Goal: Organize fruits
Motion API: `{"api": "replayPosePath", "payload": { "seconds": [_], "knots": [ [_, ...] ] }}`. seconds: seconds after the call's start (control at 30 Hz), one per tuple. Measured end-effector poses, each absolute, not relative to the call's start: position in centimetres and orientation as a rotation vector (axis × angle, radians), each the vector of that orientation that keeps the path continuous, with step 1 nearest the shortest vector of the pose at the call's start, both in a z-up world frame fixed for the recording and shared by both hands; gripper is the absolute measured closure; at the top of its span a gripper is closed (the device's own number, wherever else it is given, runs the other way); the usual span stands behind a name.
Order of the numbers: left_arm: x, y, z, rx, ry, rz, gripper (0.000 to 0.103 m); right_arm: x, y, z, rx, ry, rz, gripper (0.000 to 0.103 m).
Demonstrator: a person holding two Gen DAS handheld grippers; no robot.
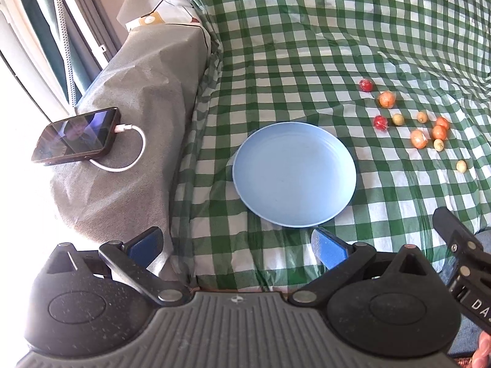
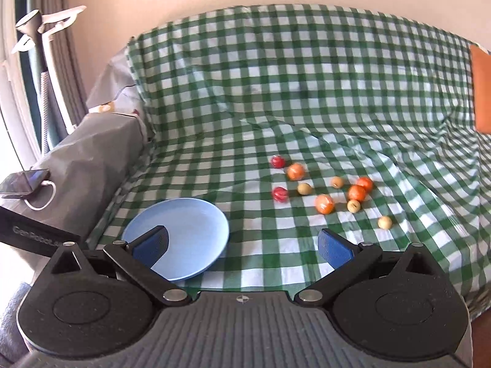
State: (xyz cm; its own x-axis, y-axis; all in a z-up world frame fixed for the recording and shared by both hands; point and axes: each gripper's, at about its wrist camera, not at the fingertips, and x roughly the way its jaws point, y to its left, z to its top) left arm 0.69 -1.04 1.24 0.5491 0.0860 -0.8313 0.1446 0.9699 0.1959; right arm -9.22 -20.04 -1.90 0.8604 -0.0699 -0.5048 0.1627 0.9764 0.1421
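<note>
An empty light blue plate (image 1: 294,174) lies on the green checked cloth; it also shows in the right wrist view (image 2: 184,233). Several small fruits lie scattered to its right: red ones (image 1: 366,85) (image 2: 279,193), orange ones (image 1: 418,139) (image 2: 324,204) and pale yellow-green ones (image 1: 398,119) (image 2: 384,222). My left gripper (image 1: 237,245) is open and empty, near the plate's front edge. My right gripper (image 2: 242,245) is open and empty, in front of the fruits, its left finger over the plate's near side. The right gripper's body shows at the left wrist view's right edge (image 1: 460,254).
The checked cloth (image 2: 307,92) covers a sofa seat and backrest. A grey-covered armrest (image 1: 129,122) on the left carries a phone (image 1: 75,136) with a white charging cable (image 1: 135,150). An orange cushion (image 2: 481,89) sits at far right. A white stand (image 2: 46,61) is beside the window.
</note>
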Motion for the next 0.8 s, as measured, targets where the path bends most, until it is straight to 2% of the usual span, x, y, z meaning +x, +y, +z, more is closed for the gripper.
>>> {"api": "replayPosePath", "payload": {
  "seconds": [0.8],
  "knots": [
    [7.7,-11.5,-2.7,0.341,1.043,-0.190,0.000,-3.9,-29.7,-7.8,0.290,0.617,-0.391,0.001]
  ]
}}
